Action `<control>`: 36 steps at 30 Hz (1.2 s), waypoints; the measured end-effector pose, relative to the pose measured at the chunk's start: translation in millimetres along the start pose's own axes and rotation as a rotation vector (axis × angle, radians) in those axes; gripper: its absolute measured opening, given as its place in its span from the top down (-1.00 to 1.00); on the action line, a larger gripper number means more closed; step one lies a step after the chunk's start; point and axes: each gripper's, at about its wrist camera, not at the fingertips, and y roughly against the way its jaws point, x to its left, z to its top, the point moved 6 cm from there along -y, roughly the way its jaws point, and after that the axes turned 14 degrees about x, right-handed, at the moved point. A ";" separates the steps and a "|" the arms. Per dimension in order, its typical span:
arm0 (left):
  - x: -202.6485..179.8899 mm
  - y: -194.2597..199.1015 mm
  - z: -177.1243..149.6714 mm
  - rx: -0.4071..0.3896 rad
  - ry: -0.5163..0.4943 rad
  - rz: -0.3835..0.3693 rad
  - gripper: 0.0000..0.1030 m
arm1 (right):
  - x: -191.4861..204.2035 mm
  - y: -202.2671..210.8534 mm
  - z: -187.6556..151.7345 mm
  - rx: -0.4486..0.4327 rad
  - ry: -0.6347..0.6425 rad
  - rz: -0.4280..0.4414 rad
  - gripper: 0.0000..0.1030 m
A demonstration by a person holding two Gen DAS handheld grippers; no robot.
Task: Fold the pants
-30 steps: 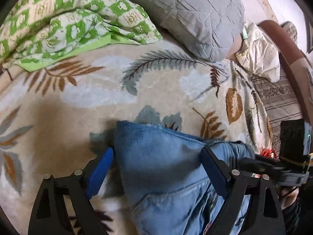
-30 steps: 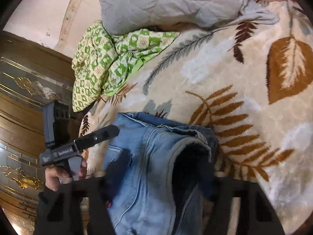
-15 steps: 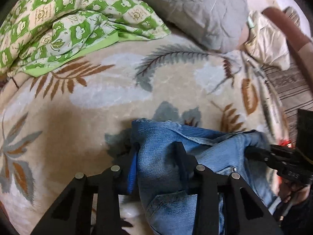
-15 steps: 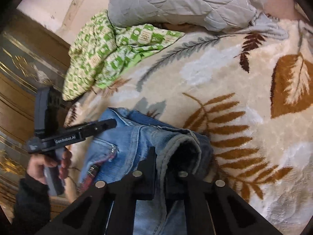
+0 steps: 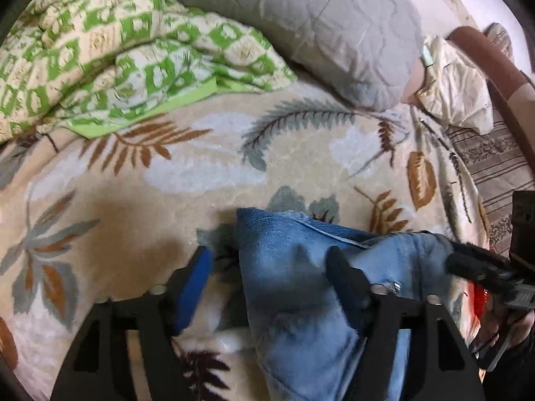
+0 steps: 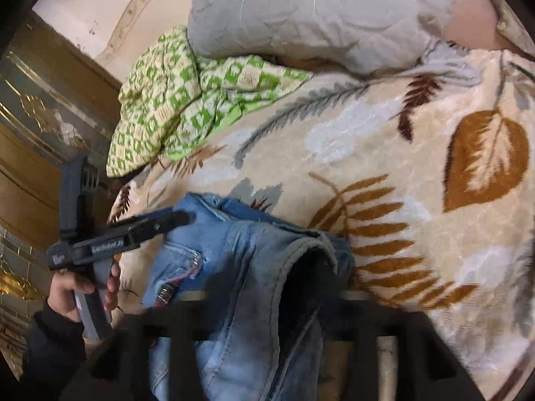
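The blue jeans lie folded on a cream blanket with leaf prints. In the left wrist view my left gripper is open, its jaws standing on either side of the jeans' left edge, the blue pad on the blanket. In the right wrist view the jeans show their waistband opening at the fold. My right gripper looks open, its dark fingers blurred low in the frame on both sides of the denim. The left gripper also shows in the right wrist view, touching the jeans' far corner.
A green checked quilt and a grey pillow lie at the head of the bed. A cream cloth and striped fabric lie to the right. Wooden panelling stands at the left in the right wrist view.
Both grippers were shut on the jeans half a second ago and have opened, letting go of the denim. The jeans now rest on the blanket.
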 end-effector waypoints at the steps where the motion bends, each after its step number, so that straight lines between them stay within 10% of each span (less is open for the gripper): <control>1: -2.7 5.1 -3.2 -0.006 -0.012 -0.011 -0.74 | -0.2 8.6 0.3 -0.026 -0.005 0.013 -0.61; 9: -32.4 5.4 -46.3 0.078 -0.225 -0.031 -0.83 | -23.8 11.9 2.5 0.044 -0.083 0.102 -0.61; 15: -30.6 -31.3 -57.6 0.163 -0.186 -0.119 -0.83 | -17.8 -33.3 -5.4 0.165 -0.040 0.104 -0.62; 21: -33.8 -39.3 -64.2 0.142 -0.225 -0.115 -0.37 | -21.5 -44.0 -10.3 0.165 0.060 -0.054 0.04; 31: -19.4 -36.6 -70.5 0.083 -0.143 -0.145 -0.58 | -20.6 -41.7 -15.1 0.129 0.063 -0.073 -0.10; 36: -14.7 3.0 -84.8 0.037 -0.103 -0.216 -0.63 | -13.4 -10.5 -33.5 0.128 -0.025 0.052 -0.40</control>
